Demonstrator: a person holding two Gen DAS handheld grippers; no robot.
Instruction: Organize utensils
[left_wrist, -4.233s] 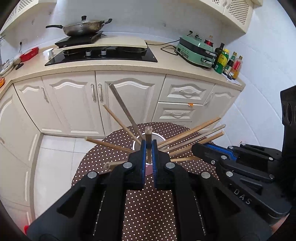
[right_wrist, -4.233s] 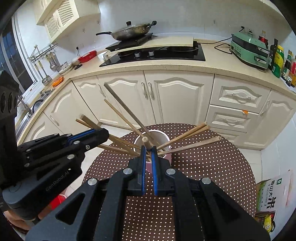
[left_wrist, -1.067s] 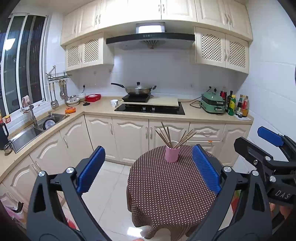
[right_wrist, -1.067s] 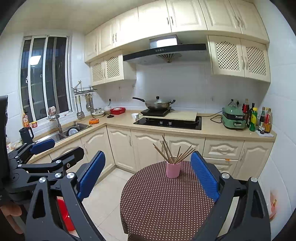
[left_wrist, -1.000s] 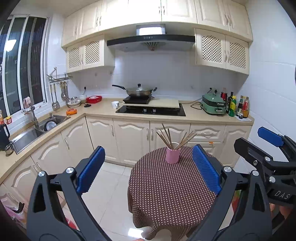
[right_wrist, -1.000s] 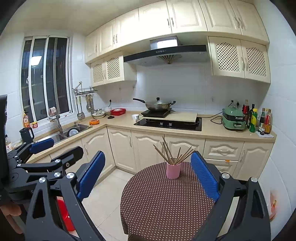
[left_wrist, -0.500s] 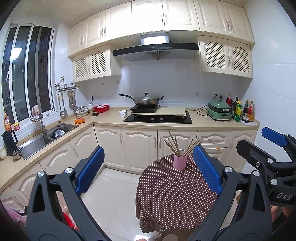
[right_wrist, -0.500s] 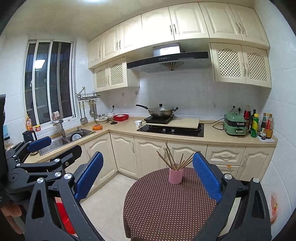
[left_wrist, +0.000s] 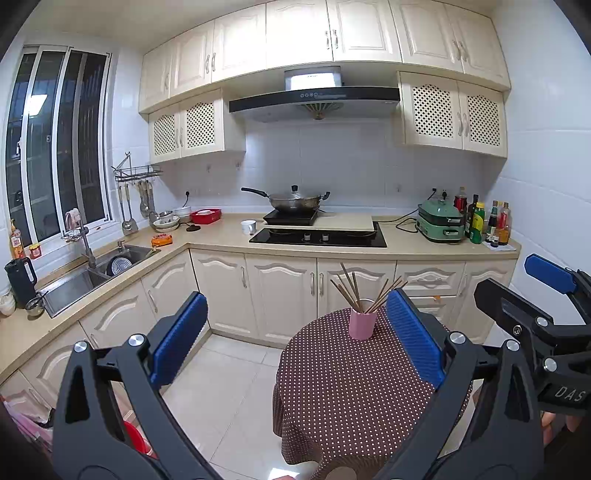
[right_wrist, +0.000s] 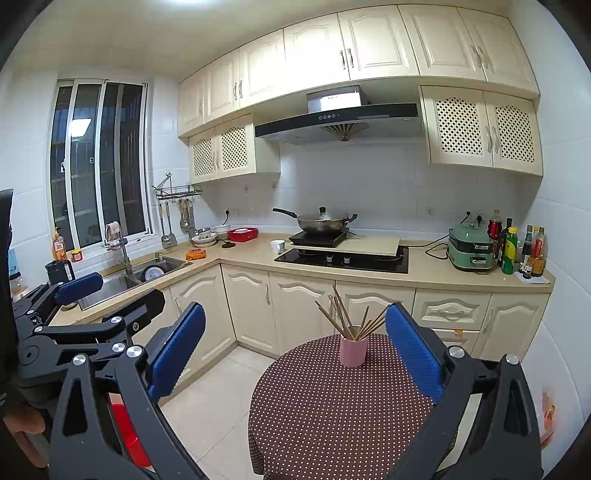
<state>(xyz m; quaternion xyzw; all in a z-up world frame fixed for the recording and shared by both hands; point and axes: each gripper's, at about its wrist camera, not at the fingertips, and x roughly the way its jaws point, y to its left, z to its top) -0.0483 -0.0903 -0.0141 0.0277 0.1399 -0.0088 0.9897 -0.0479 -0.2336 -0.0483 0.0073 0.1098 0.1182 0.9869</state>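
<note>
Chopsticks (left_wrist: 360, 291) stand fanned out in a pink cup (left_wrist: 362, 324) on a round table (left_wrist: 343, 384) covered with a brown polka-dot cloth, in a cream-coloured kitchen. Both grippers hang well back from the table, holding nothing. The left gripper (left_wrist: 295, 339) has its blue-padded fingers (left_wrist: 179, 338) spread wide apart, and the right gripper (right_wrist: 295, 350) is spread wide as well. Behind the table runs a counter (left_wrist: 406, 251) with a wok (left_wrist: 291, 201) on the hob, a green cooker (left_wrist: 441, 221) and bottles (left_wrist: 480, 223). A sink (left_wrist: 74, 284) sits under the window at the left.
</note>
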